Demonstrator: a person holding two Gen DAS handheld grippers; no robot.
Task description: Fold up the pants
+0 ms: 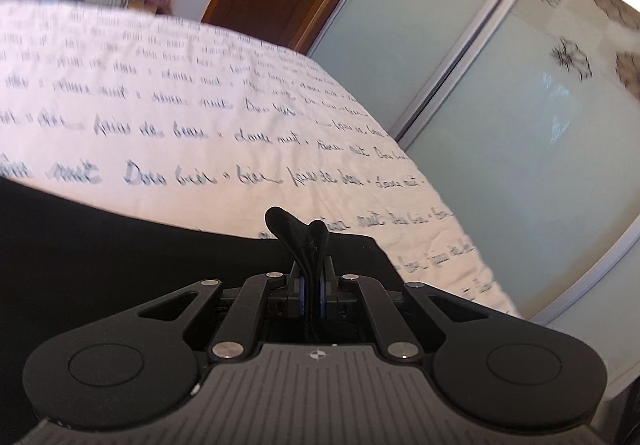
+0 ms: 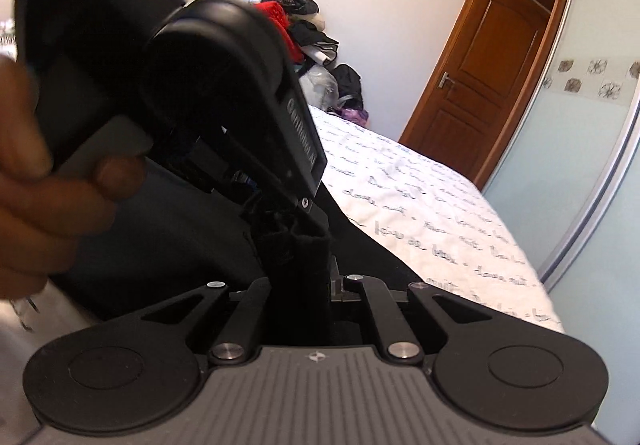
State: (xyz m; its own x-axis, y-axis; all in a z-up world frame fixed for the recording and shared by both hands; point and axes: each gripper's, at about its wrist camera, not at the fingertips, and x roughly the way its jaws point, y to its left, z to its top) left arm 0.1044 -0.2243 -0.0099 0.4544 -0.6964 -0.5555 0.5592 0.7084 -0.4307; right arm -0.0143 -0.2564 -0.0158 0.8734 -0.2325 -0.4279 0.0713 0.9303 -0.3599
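Observation:
The black pants (image 1: 100,245) lie on a white bedspread (image 1: 180,97) printed with handwriting. In the left wrist view my left gripper (image 1: 311,281) is shut on a pinched fold of the black fabric that sticks up between its fingers. In the right wrist view my right gripper (image 2: 304,277) is shut on a bunched edge of the pants (image 2: 296,257). The left gripper's body (image 2: 224,93) and the hand holding it (image 2: 36,181) fill the upper left, close in front of the right gripper. Both grips sit next to each other.
The bed's far corner and right edge (image 2: 500,245) run beside sliding wardrobe doors (image 1: 520,149). A wooden door (image 2: 480,77) stands at the far wall. A pile of clothes (image 2: 304,41) sits beyond the bed's head end.

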